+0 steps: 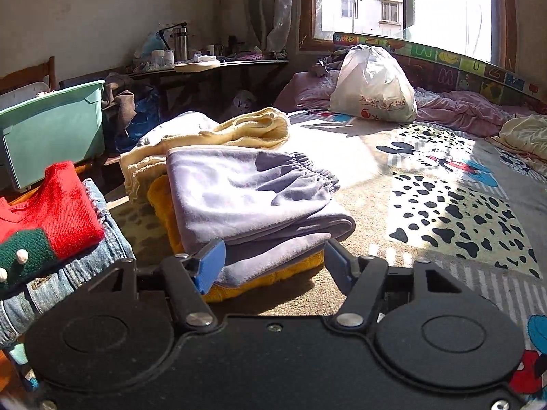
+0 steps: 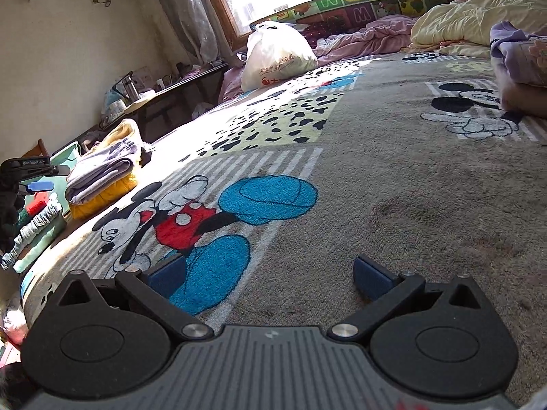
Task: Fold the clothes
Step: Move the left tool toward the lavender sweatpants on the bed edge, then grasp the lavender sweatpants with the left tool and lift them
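Folded lavender pants (image 1: 253,201) lie on top of a yellow garment (image 1: 273,275) in a stack on the cartoon-print bed cover (image 1: 444,205). My left gripper (image 1: 273,259) is open, its blue fingers on either side of the near edge of the lavender pants. The same stack shows far left in the right wrist view (image 2: 102,177), with the left gripper (image 2: 37,184) beside it. My right gripper (image 2: 270,276) is open and empty, low over the bed cover (image 2: 376,188). An unfolded purple garment (image 2: 519,54) lies at the far right.
A red and green sweater (image 1: 44,218) rests on folded jeans (image 1: 85,273) at left. A cream towel (image 1: 218,136) lies behind the stack. A green bin (image 1: 51,130), a white plastic bag (image 1: 372,85), pink bedding (image 1: 461,106) and a cluttered table (image 1: 205,65) stand beyond.
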`<state>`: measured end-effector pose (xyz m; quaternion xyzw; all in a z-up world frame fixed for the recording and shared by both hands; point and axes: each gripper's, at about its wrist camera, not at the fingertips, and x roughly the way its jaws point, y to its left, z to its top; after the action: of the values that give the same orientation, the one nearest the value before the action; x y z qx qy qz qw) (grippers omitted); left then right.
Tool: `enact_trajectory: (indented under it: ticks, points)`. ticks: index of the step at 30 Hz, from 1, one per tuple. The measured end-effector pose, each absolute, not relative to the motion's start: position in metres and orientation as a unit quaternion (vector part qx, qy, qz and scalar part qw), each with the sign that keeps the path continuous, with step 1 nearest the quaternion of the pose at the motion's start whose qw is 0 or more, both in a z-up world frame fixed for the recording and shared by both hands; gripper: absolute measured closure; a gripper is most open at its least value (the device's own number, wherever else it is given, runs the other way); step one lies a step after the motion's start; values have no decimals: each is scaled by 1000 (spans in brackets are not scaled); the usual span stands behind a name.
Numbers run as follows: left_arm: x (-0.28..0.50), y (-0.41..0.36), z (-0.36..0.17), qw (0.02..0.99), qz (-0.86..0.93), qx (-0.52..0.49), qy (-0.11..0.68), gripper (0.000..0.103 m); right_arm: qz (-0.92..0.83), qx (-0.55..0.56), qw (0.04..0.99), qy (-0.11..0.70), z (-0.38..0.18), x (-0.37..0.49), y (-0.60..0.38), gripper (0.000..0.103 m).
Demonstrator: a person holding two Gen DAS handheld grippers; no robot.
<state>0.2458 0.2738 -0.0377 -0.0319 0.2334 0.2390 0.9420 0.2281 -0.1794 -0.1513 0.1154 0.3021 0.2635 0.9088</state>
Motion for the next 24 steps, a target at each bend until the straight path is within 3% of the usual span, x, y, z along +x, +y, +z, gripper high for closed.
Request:
enact_trajectory:
  ticks: [4, 11, 13, 15, 24]
  points:
    - [272, 278, -47, 935, 261, 31, 239, 49, 258, 79, 914, 302, -154, 226, -170, 0]
    - [304, 290, -65, 920, 257, 84, 284, 53, 271, 96, 909, 301, -156, 228, -175, 0]
    - [308, 295, -65, 917, 258, 83, 291, 82, 272, 94, 909, 301, -156, 228, -174, 0]
    - [302, 295, -55, 923, 254, 64, 282, 97, 271, 90, 910, 300, -155, 228, -172, 0]
    - [255, 257, 50, 952, 227, 43, 199, 101, 270, 144, 908, 286, -152, 227, -188, 0]
